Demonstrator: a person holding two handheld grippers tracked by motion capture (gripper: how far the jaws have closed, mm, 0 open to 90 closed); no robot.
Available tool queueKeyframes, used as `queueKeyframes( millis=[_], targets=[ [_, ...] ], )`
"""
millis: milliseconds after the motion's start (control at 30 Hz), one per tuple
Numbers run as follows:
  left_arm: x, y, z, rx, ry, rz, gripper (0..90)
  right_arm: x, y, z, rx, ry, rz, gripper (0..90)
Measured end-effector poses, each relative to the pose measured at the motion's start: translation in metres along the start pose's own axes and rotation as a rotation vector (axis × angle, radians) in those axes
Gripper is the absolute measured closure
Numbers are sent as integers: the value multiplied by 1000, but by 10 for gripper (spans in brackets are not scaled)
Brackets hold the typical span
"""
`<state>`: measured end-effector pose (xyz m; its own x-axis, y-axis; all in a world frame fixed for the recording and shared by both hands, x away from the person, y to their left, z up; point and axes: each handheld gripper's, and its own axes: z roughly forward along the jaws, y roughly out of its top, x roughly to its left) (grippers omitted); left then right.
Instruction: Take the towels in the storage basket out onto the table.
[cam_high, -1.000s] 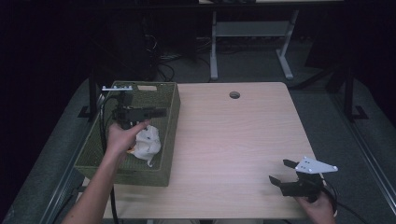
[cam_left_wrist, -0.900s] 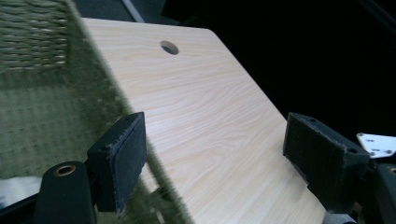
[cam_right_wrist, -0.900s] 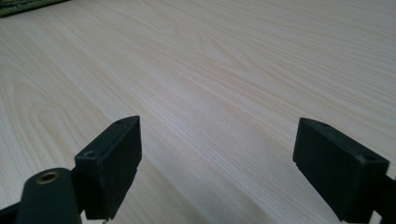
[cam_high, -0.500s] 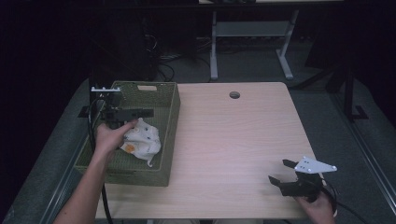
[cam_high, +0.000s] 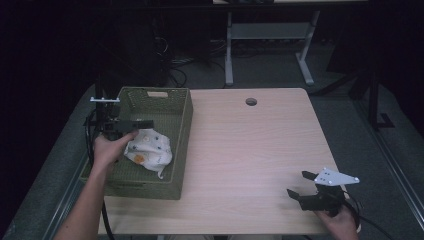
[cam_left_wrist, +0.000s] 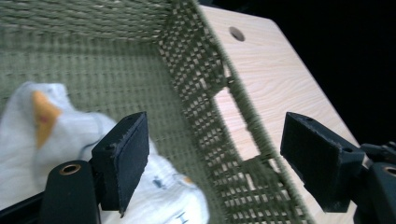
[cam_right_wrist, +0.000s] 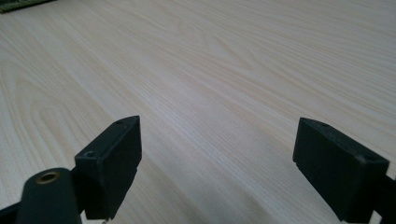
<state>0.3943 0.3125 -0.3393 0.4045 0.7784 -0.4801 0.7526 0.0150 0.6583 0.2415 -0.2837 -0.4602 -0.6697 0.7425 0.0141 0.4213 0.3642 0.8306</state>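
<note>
Two hand-held grippers work at a light wood desk (cam_high: 250, 150) whose far edge carries a round cable hole (cam_high: 251, 101). Using the green woven basket (cam_high: 181, 125) at the desk's left end as the landmark: the left gripper (cam_high: 145, 122) hangs inside the basket, over its left middle part, held by the person's left hand (cam_high: 109, 149) that reaches in across the basket's left wall. Its fingers (cam_left_wrist: 122, 156) are spread wide and grasp nothing; in the left gripper view one finger sits above the basket floor and the other lines up with the basket's woven side wall (cam_left_wrist: 219, 116), where a handle slot lets the desk show through. A crumpled white cloth (cam_high: 148, 148) with small orange and dark prints lies on the basket floor, toward the near right part, just below and beside the left gripper; whether the finger touches it cannot be told. Well apart from the basket, near the desk's near right corner, the right gripper (cam_high: 299, 186) is held by the right hand (cam_high: 340, 222), a grey three-cornered plate (cam_high: 336, 176) on top. Its fingers (cam_right_wrist: 112, 161) are also released and wide apart, with bare wood grain between them, pointing toward the basket's side of the desk.
</note>
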Motion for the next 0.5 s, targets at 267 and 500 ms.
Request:
queueKeyframes(
  millis=[267,500],
  targets=[
    [6,-3,1,23,52,2,238,1,0,0,3,2,0,149],
    [10,-5,0,44,111,0,238,1,0,0,1,3,1,150]
  ],
)
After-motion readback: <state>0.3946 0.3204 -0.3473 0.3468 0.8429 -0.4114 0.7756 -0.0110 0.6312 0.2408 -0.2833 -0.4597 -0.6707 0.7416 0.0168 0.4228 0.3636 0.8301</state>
